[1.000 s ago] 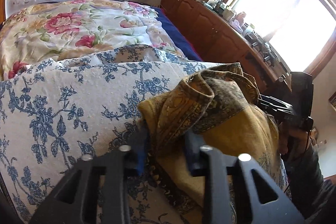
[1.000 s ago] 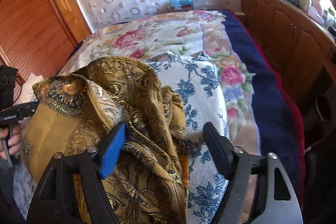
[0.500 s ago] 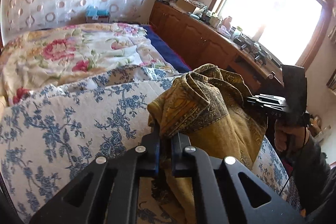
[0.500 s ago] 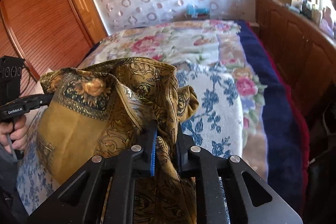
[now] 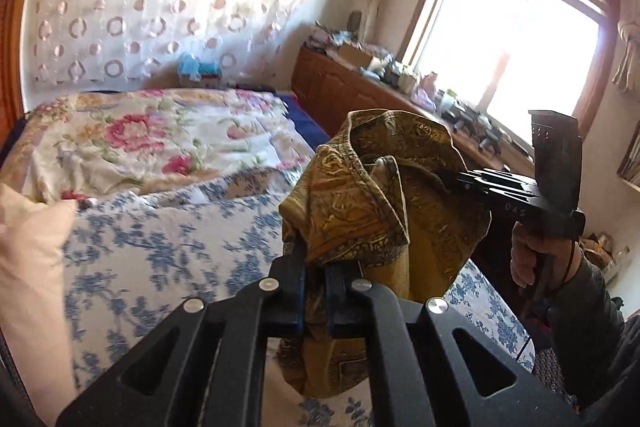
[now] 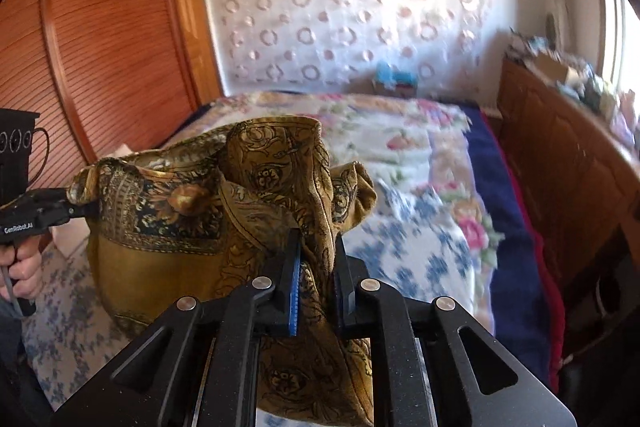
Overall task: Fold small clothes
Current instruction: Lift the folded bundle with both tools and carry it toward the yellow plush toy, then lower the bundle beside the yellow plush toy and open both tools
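The bed [image 5: 168, 227] is lying below and ahead of both grippers, and the cloth [image 5: 384, 195] is hanging above it, bunched between them. The left gripper [image 5: 314, 291] is clenching one bunched edge and the right gripper [image 6: 316, 283] is gripping another part, its jaws having just been closing on the fabric. Folding is barely starting: the mustard, paisley-printed cloth is sagging in crumpled folds, not yet spread flat, so every fold is probably still remaining.
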A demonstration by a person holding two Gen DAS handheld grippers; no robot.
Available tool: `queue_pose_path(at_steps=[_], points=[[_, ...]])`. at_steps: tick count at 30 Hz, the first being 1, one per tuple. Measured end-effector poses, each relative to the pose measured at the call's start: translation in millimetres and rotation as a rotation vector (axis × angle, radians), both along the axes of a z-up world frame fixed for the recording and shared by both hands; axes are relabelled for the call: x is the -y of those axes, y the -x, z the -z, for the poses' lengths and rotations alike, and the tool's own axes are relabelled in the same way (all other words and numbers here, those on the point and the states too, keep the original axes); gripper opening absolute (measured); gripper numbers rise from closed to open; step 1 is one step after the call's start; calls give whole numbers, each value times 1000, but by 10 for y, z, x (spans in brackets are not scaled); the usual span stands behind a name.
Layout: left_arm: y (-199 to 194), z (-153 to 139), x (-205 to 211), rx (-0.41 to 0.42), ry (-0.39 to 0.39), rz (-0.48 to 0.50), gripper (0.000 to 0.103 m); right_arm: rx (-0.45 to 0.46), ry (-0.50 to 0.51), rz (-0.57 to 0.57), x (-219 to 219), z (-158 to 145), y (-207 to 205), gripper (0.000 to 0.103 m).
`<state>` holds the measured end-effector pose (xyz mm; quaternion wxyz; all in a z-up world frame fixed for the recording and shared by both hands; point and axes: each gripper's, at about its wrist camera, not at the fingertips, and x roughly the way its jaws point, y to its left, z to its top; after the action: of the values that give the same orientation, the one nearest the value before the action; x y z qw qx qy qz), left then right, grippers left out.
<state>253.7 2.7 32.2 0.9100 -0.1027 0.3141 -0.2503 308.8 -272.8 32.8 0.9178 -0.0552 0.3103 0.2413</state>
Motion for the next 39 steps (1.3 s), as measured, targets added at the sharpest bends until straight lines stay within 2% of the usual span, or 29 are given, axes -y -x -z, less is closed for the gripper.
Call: queue_pose_path(at_steps=[3, 8, 13, 19, 28, 32, 35, 37, 38, 39], points=[[127, -80, -220, 25, 6, -40, 2, 32, -3, -46, -259, -132, 5, 9], [410, -164, -810, 70, 25, -150, 2, 67, -13, -143, -787, -289, -69, 9], [676, -142, -1362, 103, 33, -276, 2, 101, 10, -264, -1528, -389, -150, 9], [847, 33, -1973, 103, 65, -419, 2, 130, 57, -414, -2526, -503, -286, 9], [1128, 572, -2504, 22, 104, -550, 2, 96, 157, -591, -3920, -119, -582, 9], [1130, 746, -2611, -12, 46, -600, 2, 76, 181, -613, -4295, 65, -696, 10], [1100, 842, -2675, -34, 20, -617, 2, 26, 183, -586, -4442, 206, -849, 17], [1107, 880, -2704, -38, 5, -627, 4, 14, 180, -540, -4451, 244, -920, 33], [1134, 874, -2714, -35, -1, -632, 7, 19, 167, -515, -4421, 232, -948, 49], [1153, 877, -2722, -30, -9, -641, 7, 26, 143, -498, -4376, 196, -961, 54]])
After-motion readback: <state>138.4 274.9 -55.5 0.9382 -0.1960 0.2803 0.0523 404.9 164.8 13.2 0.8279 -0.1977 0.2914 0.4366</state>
